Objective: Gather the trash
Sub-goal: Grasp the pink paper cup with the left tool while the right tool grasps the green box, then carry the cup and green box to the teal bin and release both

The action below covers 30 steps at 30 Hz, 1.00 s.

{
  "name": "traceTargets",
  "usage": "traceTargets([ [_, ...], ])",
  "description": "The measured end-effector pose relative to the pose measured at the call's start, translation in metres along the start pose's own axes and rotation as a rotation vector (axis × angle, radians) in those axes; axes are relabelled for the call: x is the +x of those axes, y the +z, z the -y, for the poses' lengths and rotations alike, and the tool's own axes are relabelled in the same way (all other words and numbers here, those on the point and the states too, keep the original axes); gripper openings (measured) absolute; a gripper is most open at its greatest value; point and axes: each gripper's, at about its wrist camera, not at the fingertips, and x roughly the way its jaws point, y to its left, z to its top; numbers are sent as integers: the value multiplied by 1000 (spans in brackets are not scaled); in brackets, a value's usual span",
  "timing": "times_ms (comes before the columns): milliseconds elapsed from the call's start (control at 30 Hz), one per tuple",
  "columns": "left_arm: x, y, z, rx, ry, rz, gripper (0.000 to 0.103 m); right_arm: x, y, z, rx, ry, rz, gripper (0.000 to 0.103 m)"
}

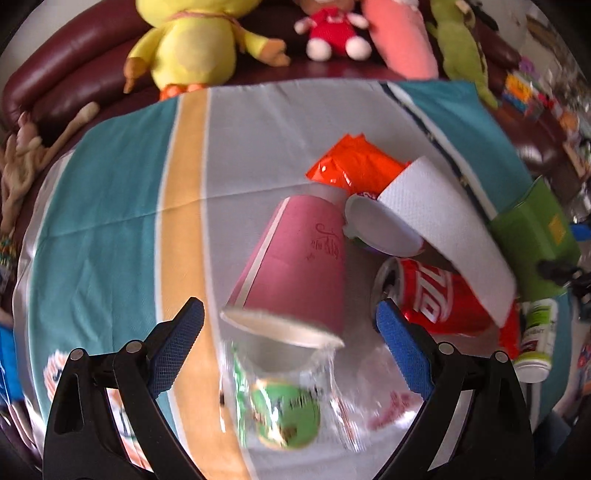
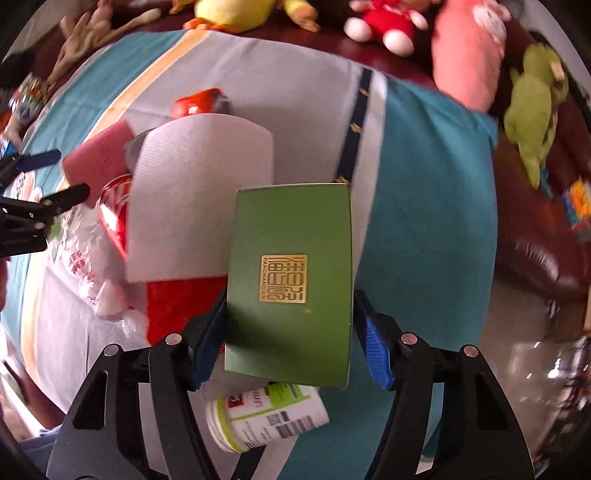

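Observation:
A pile of trash lies on a striped cloth (image 1: pixel 110 206). My left gripper (image 1: pixel 290 319) is open, its jaws on either side of a tipped pink paper cup (image 1: pixel 299 269). Near it lie a clear plastic wrapper with a green label (image 1: pixel 284 410), a red soda can (image 1: pixel 439 291), a white lid (image 1: pixel 380 229), a white paper strip (image 1: pixel 450 229) and an orange bag (image 1: pixel 354 166). My right gripper (image 2: pixel 290 325) is shut on a green box (image 2: pixel 291 280), which also shows in the left wrist view (image 1: pixel 532 236). A small white and green bottle (image 2: pixel 266 417) lies below the box.
Plush toys line a dark red sofa behind the cloth: a yellow duck (image 1: pixel 192 44), a red doll (image 1: pixel 332 33), a pink toy (image 1: pixel 402 40) and a green toy (image 2: pixel 535 107). Small colourful items (image 1: pixel 524 92) sit at the far right.

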Motion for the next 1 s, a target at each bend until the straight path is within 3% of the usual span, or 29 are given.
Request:
traceTargets([
  [67, 11, 3, 0, 9, -15, -13, 93, 5, -1, 13, 29, 9, -11, 62],
  [100, 16, 3, -1, 12, -18, -16, 89, 9, -2, 18, 42, 13, -17, 62],
  [133, 21, 3, 0, 16, -16, -25, 75, 12, -2, 21, 53, 20, -21, 62],
  [267, 19, -2, 5, 23, -2, 4, 65, 23, -2, 35, 96, 56, -26, 62],
  [367, 10, -9, 10, 6, -12, 21, 64, 28, -4, 39, 110, 91, -18, 57],
  [633, -39, -30, 25, -62, -75, 107, 64, 6, -15, 49, 125, 157, 69, 57],
  [1000, -90, -46, 102, 32, -165, 174, 65, -33, -52, 76, 189, 222, 144, 57],
])
